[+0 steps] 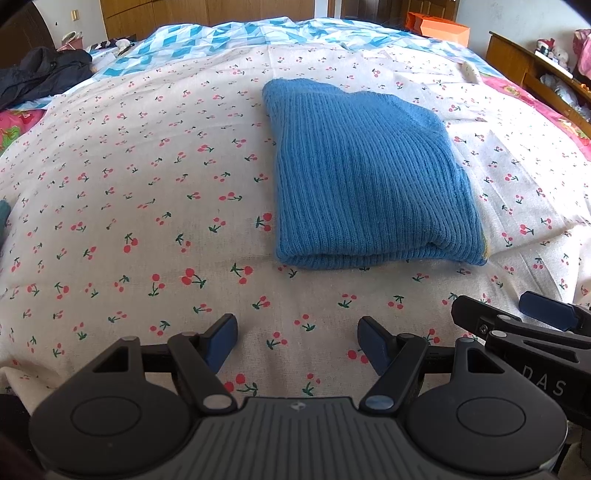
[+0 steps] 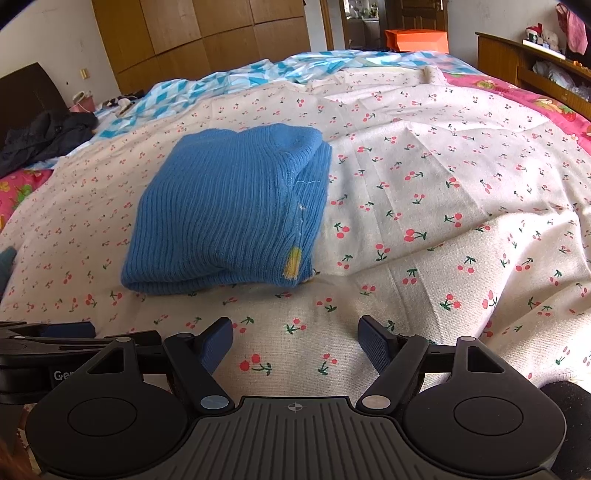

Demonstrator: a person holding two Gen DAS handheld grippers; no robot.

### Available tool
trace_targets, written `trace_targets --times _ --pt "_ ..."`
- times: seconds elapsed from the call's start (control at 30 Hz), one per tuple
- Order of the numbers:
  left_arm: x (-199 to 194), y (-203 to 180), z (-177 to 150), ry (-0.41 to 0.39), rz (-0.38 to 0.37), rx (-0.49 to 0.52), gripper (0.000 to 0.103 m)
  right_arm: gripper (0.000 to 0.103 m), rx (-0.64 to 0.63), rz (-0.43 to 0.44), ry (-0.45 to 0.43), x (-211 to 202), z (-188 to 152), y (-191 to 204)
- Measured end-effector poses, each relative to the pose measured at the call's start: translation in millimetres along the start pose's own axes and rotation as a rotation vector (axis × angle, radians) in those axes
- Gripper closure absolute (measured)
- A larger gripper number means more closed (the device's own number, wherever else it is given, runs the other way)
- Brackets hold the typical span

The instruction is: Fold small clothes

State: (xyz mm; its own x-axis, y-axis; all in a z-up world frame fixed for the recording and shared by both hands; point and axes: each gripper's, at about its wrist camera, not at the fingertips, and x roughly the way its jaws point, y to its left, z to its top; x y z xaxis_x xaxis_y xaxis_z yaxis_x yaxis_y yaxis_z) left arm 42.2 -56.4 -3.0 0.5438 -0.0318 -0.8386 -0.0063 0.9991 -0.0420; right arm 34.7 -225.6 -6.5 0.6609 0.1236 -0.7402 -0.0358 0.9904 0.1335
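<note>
A blue ribbed knit garment [image 1: 365, 177] lies folded into a thick rectangle on the cherry-print sheet [image 1: 147, 206]. In the right wrist view the same blue garment [image 2: 225, 214] shows a small yellow patch at its near right corner. My left gripper [image 1: 297, 345] hovers open over bare sheet, short of the fold's near edge, with nothing between its blue pads. My right gripper [image 2: 295, 345] is also open and empty, just right of the garment's near corner. The right gripper's fingers [image 1: 546, 314] show at the left wrist view's right edge.
A dark jacket [image 1: 40, 75] lies at the bed's far left. A blue-and-white patterned quilt [image 1: 258, 33] covers the far end. An orange box [image 1: 439, 26] and a wooden shelf unit [image 1: 532, 70] stand beyond the bed at right. A pink cover [image 2: 546, 103] edges the right side.
</note>
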Motion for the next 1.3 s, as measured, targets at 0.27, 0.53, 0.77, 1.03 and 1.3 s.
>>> trace_targets --times 0.27,0.53,0.77,1.03,1.3 --pt "-0.2 -0.1 0.4 0.006 -0.004 0.002 0.027 0.027 -0.003 -0.013 -0.006 -2.8 -0.7 0.4" --pt "-2.3 -0.8 -0.4 0.000 -0.012 -0.002 0.027 0.026 -0.015 -0.051 -0.005 -4.0 -3.0 0.3" --pt "-4.6 -1.3 -2.0 0.000 -0.009 0.003 0.027 0.026 -0.023 -0.048 0.000 -5.2 -4.1 1.1" --pt "-5.1 -3.7 -1.5 0.019 0.009 0.015 0.027 0.026 -0.019 -0.041 0.004 -6.1 -4.0 0.7" --pt "-3.7 -1.6 -0.9 0.043 -0.012 -0.008 0.027 0.025 -0.001 -0.029 0.006 -7.3 -3.0 -2.0"
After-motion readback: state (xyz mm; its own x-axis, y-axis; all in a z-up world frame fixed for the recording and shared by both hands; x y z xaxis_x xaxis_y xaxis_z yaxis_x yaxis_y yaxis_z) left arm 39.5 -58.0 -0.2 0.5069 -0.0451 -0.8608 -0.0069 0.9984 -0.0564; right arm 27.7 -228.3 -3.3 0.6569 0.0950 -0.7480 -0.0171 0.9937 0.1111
